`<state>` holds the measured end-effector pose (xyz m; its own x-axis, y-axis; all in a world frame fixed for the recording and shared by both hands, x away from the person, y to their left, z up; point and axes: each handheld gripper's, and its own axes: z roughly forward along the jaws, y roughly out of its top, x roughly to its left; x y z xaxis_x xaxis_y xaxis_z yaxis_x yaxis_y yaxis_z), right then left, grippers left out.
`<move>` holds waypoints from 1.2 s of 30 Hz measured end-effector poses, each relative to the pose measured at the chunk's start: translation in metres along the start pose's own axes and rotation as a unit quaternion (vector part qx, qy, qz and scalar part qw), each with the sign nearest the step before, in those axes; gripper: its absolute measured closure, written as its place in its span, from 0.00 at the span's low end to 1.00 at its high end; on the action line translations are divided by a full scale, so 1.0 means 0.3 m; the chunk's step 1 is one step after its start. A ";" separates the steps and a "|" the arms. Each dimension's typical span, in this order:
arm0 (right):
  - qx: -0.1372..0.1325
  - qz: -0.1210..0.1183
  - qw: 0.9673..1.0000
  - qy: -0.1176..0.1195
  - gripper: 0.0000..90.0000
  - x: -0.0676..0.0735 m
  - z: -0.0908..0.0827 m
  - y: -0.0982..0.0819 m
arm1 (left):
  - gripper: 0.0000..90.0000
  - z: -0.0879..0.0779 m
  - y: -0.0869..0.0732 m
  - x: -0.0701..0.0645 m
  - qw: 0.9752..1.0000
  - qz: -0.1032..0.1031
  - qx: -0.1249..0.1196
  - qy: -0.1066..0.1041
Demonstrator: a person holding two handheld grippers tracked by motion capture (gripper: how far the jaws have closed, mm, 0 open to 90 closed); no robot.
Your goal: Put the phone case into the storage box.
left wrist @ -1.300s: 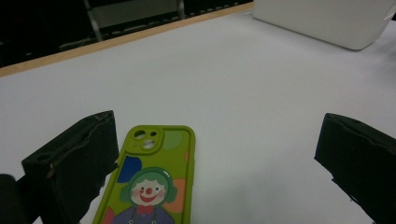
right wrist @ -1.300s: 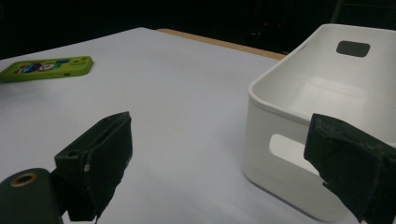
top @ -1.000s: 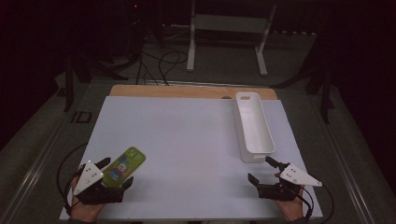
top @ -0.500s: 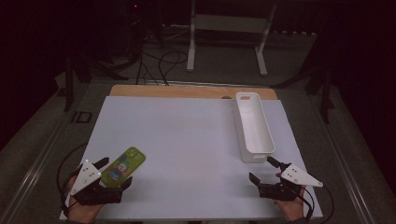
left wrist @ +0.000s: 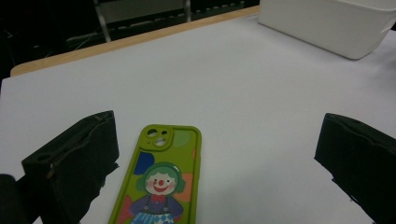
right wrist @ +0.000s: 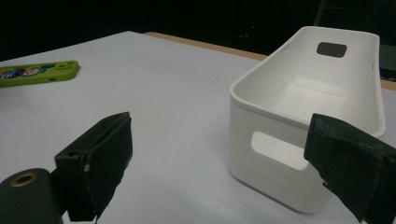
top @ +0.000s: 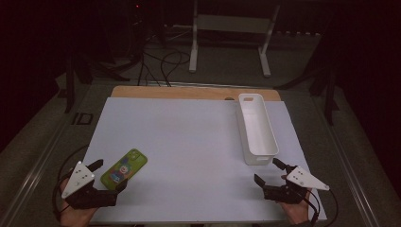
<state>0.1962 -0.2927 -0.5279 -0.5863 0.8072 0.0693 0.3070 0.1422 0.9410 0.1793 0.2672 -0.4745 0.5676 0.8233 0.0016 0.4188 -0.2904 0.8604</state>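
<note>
2 black jaws of the left gripper (top: pixel 108 175) stand wide apart, holding nothing — in the left gripper view the green phone (left wrist: pixel 158 183) lies flat on the white table sheet (top: pixel 189 151) between them, much nearer the left jaw and not clearly touching it. The phone's case is face up, showing a cartoon clown with green hair, and its camera end points away from the gripper toward the table's middle. In the high view the phone (top: pixel 124 168) sits near the front left corner of the sheet, angled toward the far right.

The right gripper (top: pixel 269 171), held in a hand at the front right edge, also has its 2 jaws spread open and empty. Just beyond them stands a long white bin (top: pixel 257 128) with a slot handle in each end wall; in the right gripper view its near end (right wrist: pixel 280 154) rises between the jaws, closer to the right one, with the inside bare. The bin runs lengthwise away from the person along the sheet's right side. Behind the sheet a strip of wooden tabletop (top: pixel 189 92) shows — past it, a dark floor with cables (top: pixel 165 61) and a metal stand (top: pixel 230 38).
</note>
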 end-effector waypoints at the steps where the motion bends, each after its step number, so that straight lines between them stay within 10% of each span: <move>1: 0.001 0.000 1.000 0.000 0.09 0.001 0.000 0.001 | 0.00 -0.001 0.004 0.000 1.000 0.001 0.001 -0.001; 36: 0.003 0.007 1.000 -0.001 0.09 0.002 -0.001 0.005 | 0.00 -0.016 0.073 0.038 0.999 0.031 0.025 -0.009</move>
<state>0.1960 -0.2920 -0.5263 -0.5811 0.8097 0.0811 0.3196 0.1354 0.9378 0.1915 0.2725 -0.4530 0.6062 0.7940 0.0449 0.4172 -0.3656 0.8320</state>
